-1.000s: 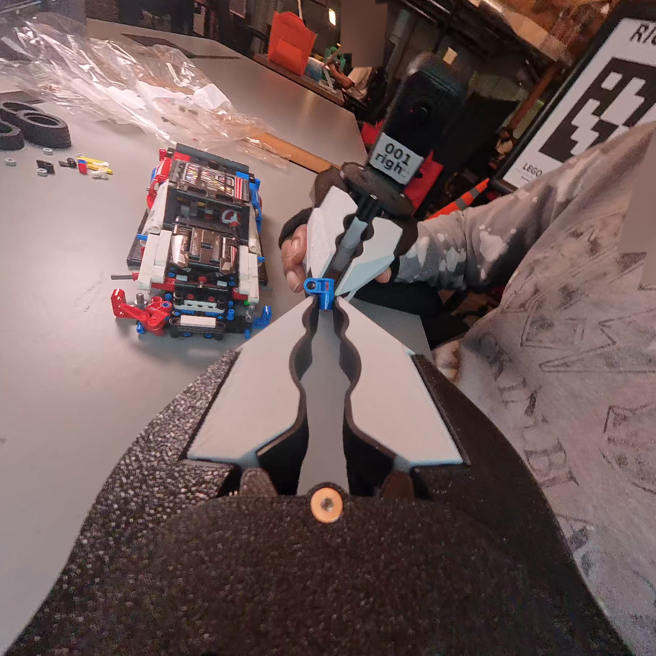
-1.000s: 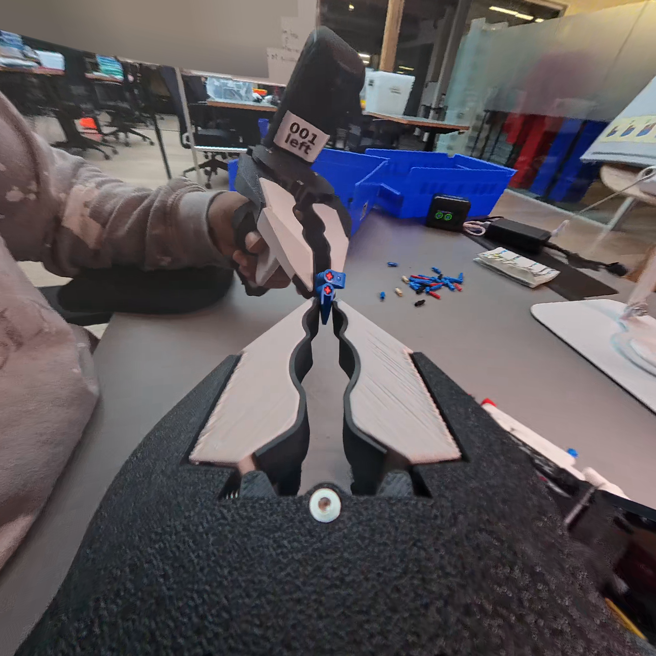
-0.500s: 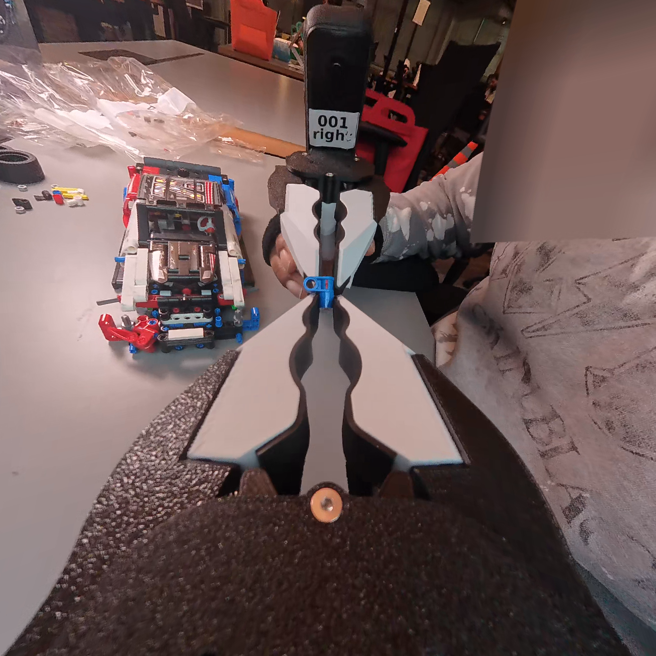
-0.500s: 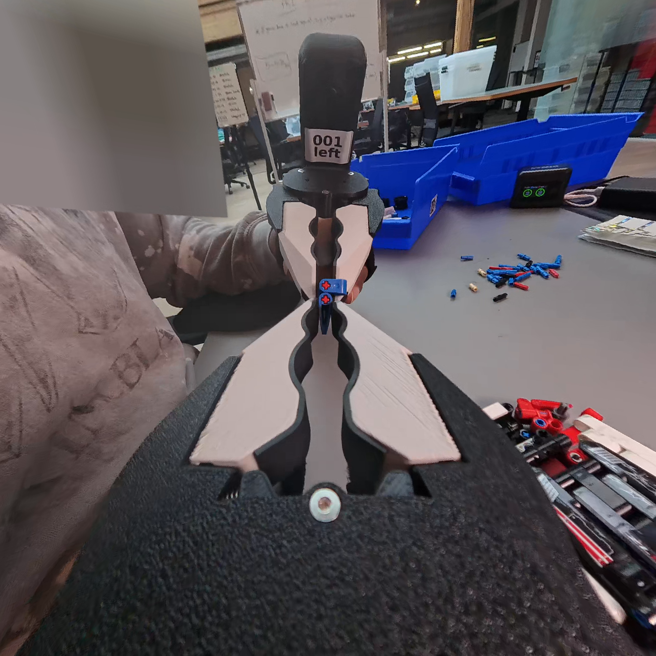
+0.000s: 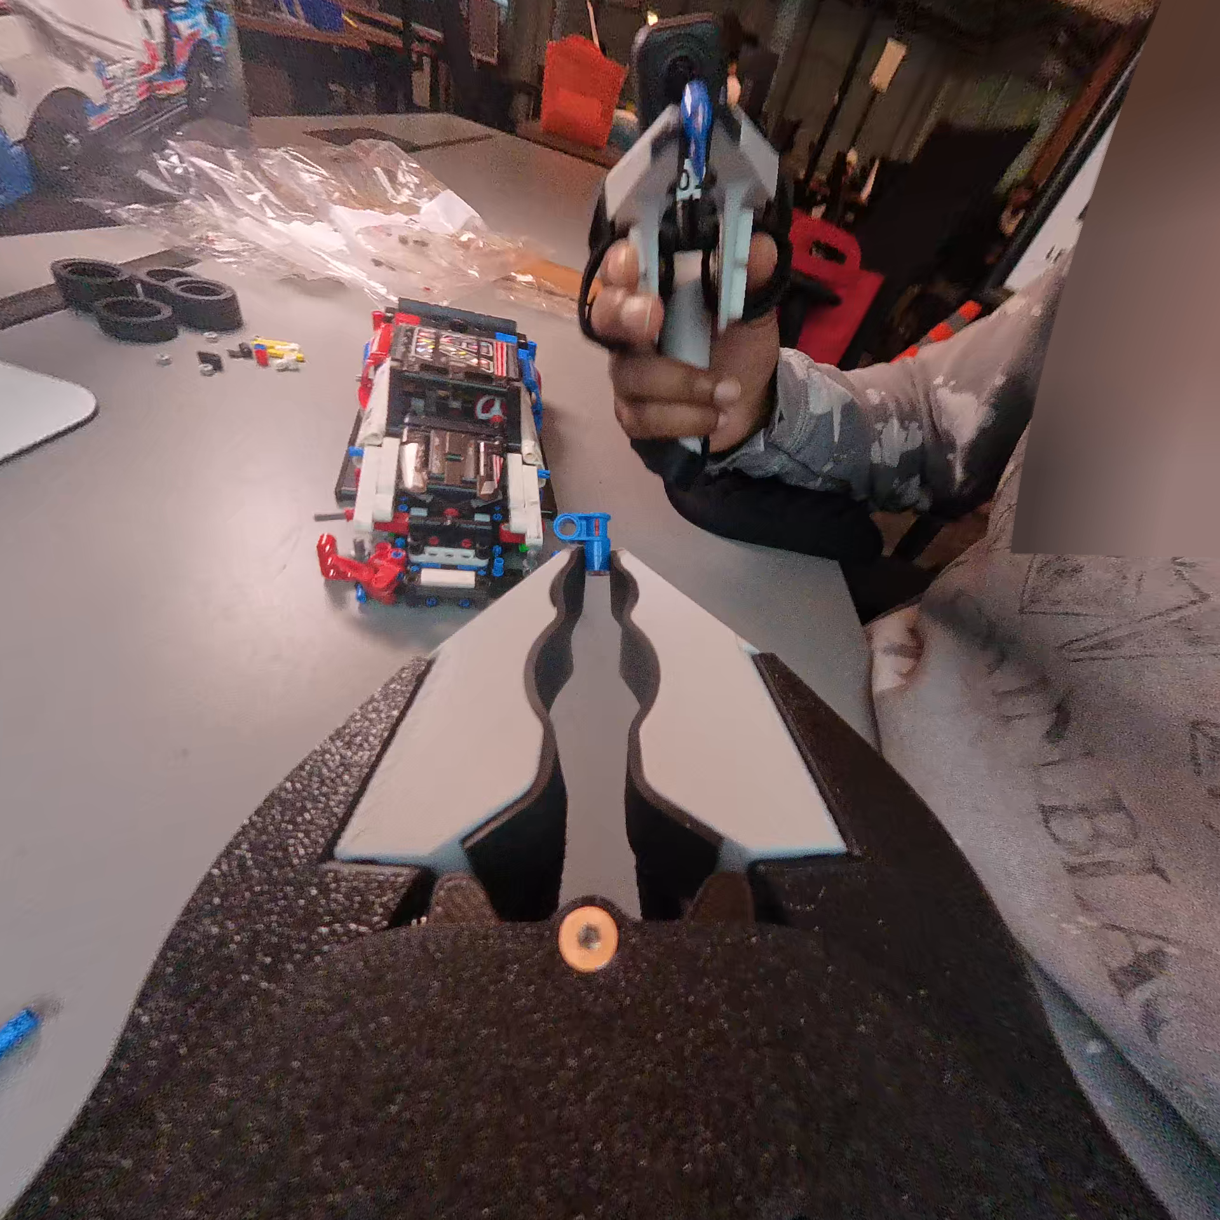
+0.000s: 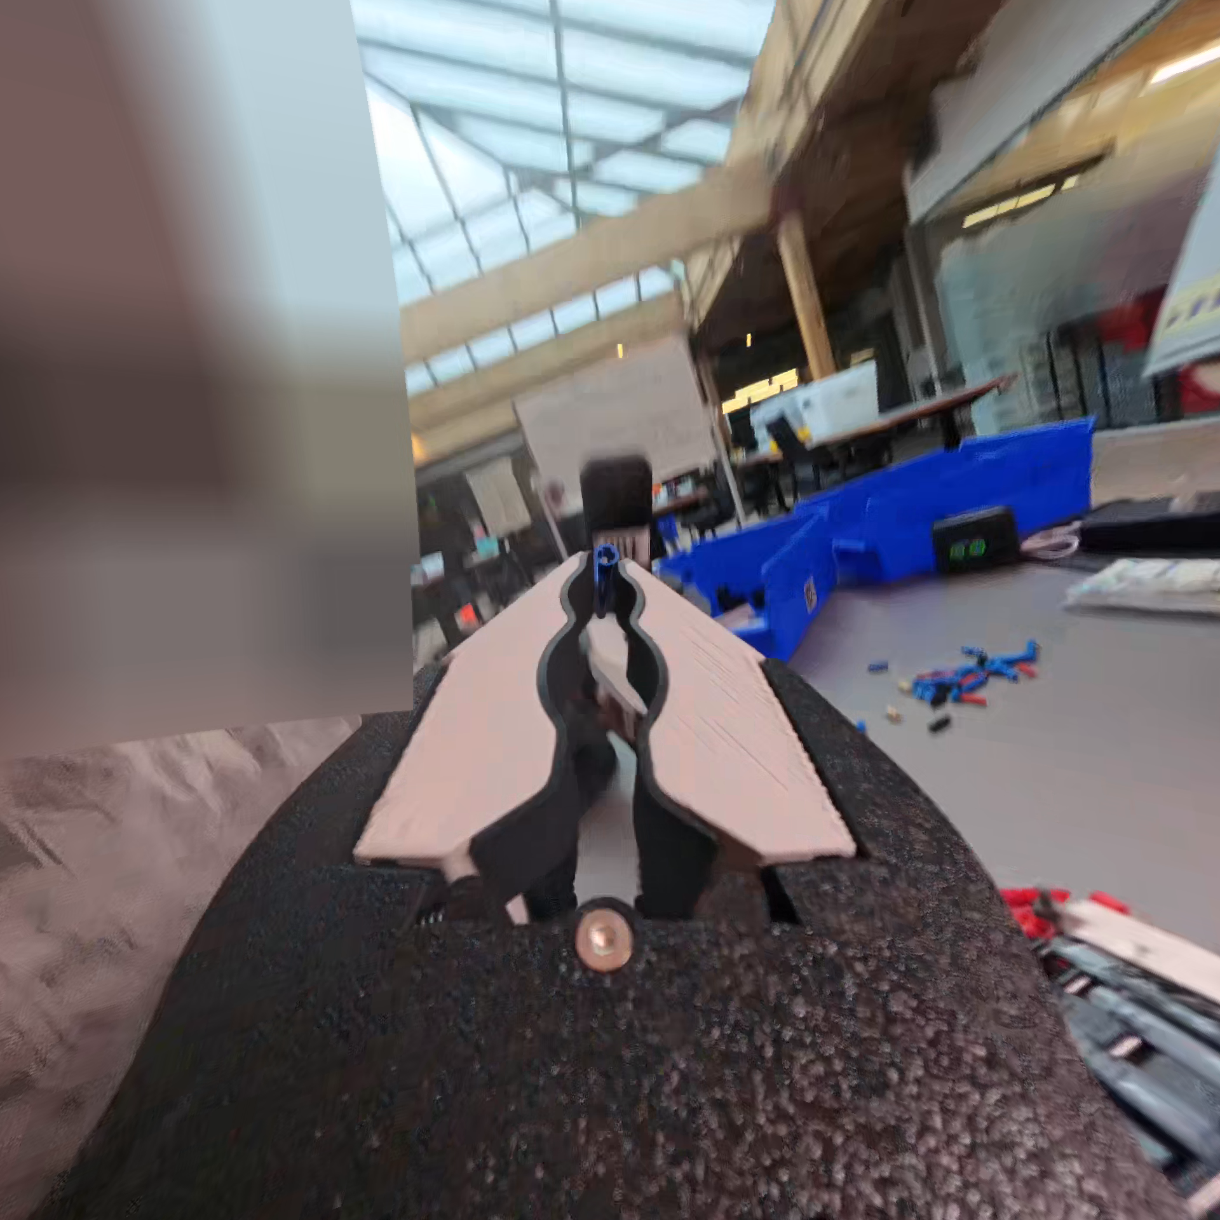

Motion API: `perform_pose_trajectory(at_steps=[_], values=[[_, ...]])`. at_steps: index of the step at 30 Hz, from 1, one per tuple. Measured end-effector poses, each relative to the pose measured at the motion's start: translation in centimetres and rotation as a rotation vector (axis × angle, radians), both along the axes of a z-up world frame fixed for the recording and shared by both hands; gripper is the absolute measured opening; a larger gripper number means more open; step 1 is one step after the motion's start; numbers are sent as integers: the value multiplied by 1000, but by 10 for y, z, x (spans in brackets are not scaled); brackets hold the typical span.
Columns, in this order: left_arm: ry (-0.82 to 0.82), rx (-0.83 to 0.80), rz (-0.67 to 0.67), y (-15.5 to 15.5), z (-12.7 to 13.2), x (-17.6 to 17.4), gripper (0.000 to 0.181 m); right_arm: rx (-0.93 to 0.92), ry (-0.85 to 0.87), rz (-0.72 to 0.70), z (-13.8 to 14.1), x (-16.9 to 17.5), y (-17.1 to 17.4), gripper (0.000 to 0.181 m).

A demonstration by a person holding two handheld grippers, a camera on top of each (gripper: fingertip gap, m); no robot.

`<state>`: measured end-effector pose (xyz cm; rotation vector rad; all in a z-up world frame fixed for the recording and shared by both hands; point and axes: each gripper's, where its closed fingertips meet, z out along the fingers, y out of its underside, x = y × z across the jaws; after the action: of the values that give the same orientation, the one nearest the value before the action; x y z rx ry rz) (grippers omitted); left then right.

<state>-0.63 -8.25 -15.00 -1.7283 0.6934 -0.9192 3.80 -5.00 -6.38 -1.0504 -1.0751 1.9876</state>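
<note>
Both jaws pinched shut: left gripper [image 5: 596, 558] on blue connector [image 5: 587, 536], right gripper [image 6: 604, 561] on blue pin [image 6: 603, 581]. Parts light, rigid, likely slippery; tip-held above car [image 5: 442, 449].

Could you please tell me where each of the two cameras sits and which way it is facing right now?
Left wrist view: on the left claw, looking down along it over the grey table at the toy car; the hand raising the right claw shows.
Right wrist view: on the right claw, tilted up toward the glass roof and blue bins.
Shared: the table, each claw pinching a small blue piece.
</note>
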Motion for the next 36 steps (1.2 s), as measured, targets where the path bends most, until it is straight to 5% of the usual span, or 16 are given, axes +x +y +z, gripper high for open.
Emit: perform_pose_trajectory(at_steps=[1,2,8,16,19,24,27,36], values=[[-73,-42,20,-2,-1,-11,4,8,63,-84,18,15,23,1],[-112,-66,16,-4,3,-12,5,184,-18,-145,6,13,18,3],[44,-52,11,11,-10,1,5,695,-522,-2,-119,-25,-35,5],[117,-144,2,9,-46,6,5,920,-820,11,-190,-20,-32,14],[129,-143,-24,5,-49,10,6,863,-786,28,-181,-19,-34,19],[169,-86,-31,1,-47,18,6,459,-616,45,-124,-21,-31,26],[203,-47,-42,-1,-45,26,6,307,-592,65,-112,-24,-31,25],[152,-55,-114,-15,-40,41,6,367,-573,143,-116,-19,-47,14]])
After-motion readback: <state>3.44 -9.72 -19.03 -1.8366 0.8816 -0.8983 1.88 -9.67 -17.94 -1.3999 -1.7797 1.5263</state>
